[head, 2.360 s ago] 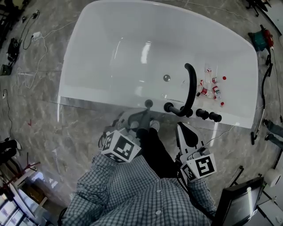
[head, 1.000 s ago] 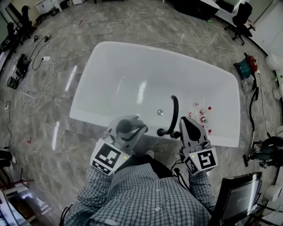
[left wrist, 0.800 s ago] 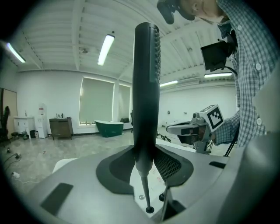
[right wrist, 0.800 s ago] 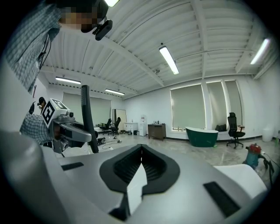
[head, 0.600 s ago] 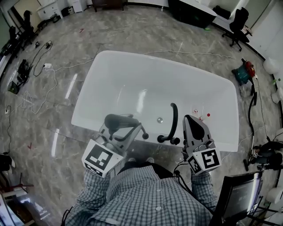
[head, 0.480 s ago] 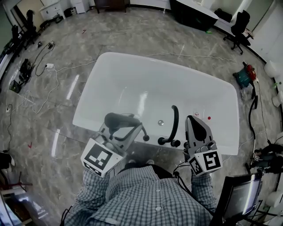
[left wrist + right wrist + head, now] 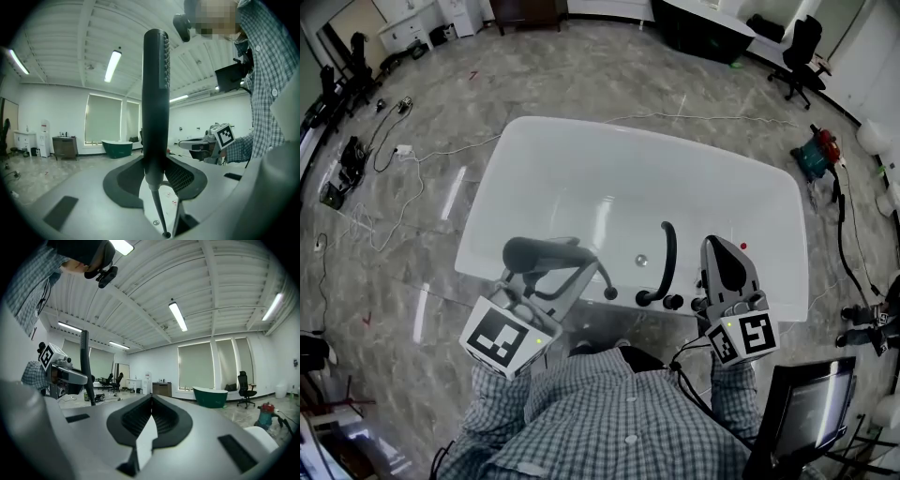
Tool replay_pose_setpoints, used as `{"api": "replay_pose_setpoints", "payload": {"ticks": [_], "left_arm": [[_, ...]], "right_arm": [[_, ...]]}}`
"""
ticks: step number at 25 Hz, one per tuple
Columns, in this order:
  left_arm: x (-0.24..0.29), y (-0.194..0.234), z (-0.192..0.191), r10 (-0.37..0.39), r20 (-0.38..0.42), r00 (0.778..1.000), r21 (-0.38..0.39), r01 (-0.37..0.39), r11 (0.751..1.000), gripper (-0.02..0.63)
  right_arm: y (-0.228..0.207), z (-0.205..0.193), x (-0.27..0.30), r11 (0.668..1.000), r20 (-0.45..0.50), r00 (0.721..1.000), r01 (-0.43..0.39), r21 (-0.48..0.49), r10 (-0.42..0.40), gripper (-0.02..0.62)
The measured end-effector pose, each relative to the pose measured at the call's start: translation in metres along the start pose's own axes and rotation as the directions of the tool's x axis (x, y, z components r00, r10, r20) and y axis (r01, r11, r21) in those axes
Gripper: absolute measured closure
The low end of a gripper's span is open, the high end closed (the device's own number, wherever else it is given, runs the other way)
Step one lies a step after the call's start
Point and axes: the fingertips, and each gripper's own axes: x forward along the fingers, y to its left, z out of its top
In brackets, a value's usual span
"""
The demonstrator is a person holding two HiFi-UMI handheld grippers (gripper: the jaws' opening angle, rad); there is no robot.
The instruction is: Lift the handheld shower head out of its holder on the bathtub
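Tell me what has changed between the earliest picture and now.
The left tool, which was down at the bathtub rim, has lifted the shower head clear of it; the hose trails back toward the rim. The right tool rose too. Unchanged: the right tool is shut and empty, the black faucet in place.

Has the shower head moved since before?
Yes. The shower head, in the left tongs, has come off the bathtub rim, further left of the faucet.

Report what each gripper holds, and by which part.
Left gripper: the shower head, by its handle's lower end, just above the hose. Right gripper: nothing, fingers together.
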Motion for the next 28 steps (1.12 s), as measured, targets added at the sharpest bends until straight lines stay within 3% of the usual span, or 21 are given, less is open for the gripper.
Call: {"api": "replay_pose_setpoints", "payload": {"ticks": [28], "left_arm": [[0.002, 0.002, -0.003, -0.007, 0.003, 1.000, -0.016, 0.007, 1.000, 0.466]], "right_arm": [[0.010, 0.001, 0.007, 0.998, -0.026, 0.999, -0.023, -0.065, 0.021, 0.580]]}}
